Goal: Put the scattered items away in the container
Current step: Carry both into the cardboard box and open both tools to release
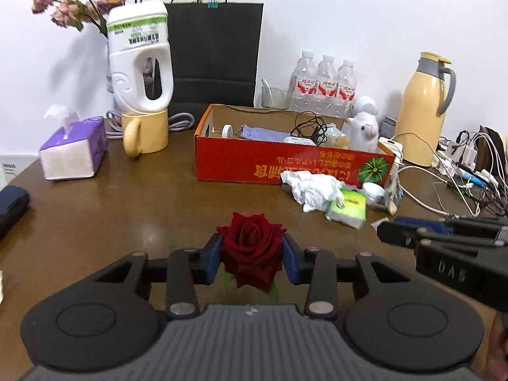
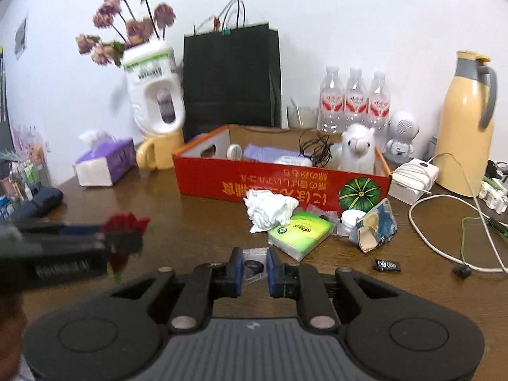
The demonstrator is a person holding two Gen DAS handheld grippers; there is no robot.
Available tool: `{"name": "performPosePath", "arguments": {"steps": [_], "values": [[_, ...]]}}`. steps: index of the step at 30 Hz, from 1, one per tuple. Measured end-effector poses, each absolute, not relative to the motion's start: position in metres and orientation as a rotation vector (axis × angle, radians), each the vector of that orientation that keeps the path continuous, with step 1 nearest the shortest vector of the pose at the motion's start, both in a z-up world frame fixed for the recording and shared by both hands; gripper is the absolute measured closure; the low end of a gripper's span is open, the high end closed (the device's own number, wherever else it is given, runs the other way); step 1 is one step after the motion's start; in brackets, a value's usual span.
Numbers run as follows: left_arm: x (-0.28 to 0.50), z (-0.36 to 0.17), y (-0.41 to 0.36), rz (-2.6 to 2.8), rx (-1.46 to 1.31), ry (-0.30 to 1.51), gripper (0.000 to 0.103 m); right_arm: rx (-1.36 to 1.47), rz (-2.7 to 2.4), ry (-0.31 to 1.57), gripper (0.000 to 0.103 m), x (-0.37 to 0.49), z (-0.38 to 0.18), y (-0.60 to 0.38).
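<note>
My left gripper (image 1: 251, 250) is shut on a dark red rose (image 1: 250, 247) and holds it above the brown table; it shows at the left of the right wrist view (image 2: 127, 238). My right gripper (image 2: 254, 266) is narrowly parted around a small clear plastic bag (image 2: 254, 265) with a dark piece inside; whether it grips it I cannot tell. The red cardboard box (image 1: 285, 165) (image 2: 279, 187) stands behind, holding a white alpaca plush (image 2: 357, 149), a black cable, tape and a purple cloth. In front of it lie crumpled white paper (image 2: 270, 209), a green tissue pack (image 2: 301, 231), a white jar lid (image 2: 352, 217) and a torn blue wrapper (image 2: 376, 225).
A purple tissue box (image 1: 74, 149), a yellow mug (image 1: 146, 135) with a white bottle of dried flowers, a black paper bag (image 1: 216, 54), water bottles (image 1: 324, 82) and a yellow thermos (image 1: 424, 108) line the back. Cables and chargers (image 2: 444, 209) lie at right. A small black packet (image 2: 385, 265) lies near.
</note>
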State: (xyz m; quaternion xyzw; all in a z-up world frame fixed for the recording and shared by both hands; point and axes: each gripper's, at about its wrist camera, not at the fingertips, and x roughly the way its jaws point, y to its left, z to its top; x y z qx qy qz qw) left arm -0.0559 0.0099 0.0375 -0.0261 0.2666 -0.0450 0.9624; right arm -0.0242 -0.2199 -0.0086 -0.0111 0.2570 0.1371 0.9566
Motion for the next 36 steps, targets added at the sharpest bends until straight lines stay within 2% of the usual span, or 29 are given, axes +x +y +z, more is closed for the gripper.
{"name": "performPosePath", "arguments": {"steps": [9, 17, 21, 27, 36], "values": [[-0.102, 0.052, -0.006, -0.072, 0.027, 0.445, 0.063, 0.015, 0.325, 0.45, 0.089, -0.07, 0.003, -0.209], [-0.074, 0.069, -0.002, -0.119, -0.035, 0.45, 0.063, 0.035, 0.323, 0.417, 0.089, -0.055, 0.02, -0.216], [-0.034, 0.086, -0.003, -0.144, -0.037, 0.434, 0.063, 0.032, 0.323, 0.39, 0.089, -0.025, 0.034, -0.219], [0.073, 0.126, -0.005, -0.192, -0.048, 0.468, 0.063, 0.045, 0.307, 0.385, 0.089, 0.073, 0.082, -0.24], [0.209, 0.154, -0.016, -0.181, -0.049, 0.569, 0.063, 0.111, 0.282, 0.553, 0.089, 0.219, 0.109, -0.264]]}}
